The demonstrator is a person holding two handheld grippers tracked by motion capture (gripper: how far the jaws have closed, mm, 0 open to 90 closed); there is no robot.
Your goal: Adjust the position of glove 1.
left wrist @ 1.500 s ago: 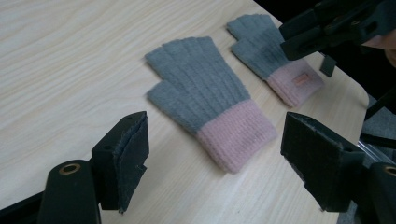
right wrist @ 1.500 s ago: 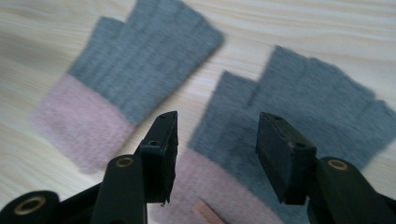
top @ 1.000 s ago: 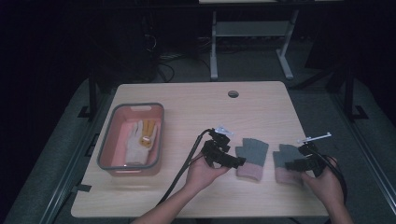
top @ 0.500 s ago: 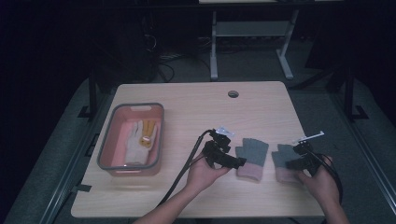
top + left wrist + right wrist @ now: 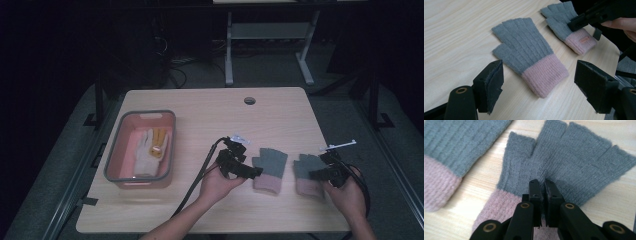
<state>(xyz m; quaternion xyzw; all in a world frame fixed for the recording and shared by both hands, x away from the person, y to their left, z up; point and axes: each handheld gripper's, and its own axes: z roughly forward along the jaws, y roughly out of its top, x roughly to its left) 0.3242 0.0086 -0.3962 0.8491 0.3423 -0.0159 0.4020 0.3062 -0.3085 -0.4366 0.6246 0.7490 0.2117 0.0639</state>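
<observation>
Two grey-and-pink fingerless gloves lie flat, side by side, in the lower right of the bench [image 5: 210, 107] in the high view. The right hand-held gripper [image 5: 541, 185] has its jaws pinched nearly closed on a fold of knit in the palm of the right-hand glove [image 5: 574, 167], which is bunching there. The left hand-held gripper [image 5: 539, 77] gapes wide, its jaws straddling the pink cuff of the left-hand glove [image 5: 524, 50] but not touching it. At mid-left of the high view, a pink bin [image 5: 115, 165] already holds a white-and-yellow glove [image 5: 149, 147]. My read: one pinch made, nothing lifted yet, and if the bin is the goal, both knit gloves are left.
</observation>
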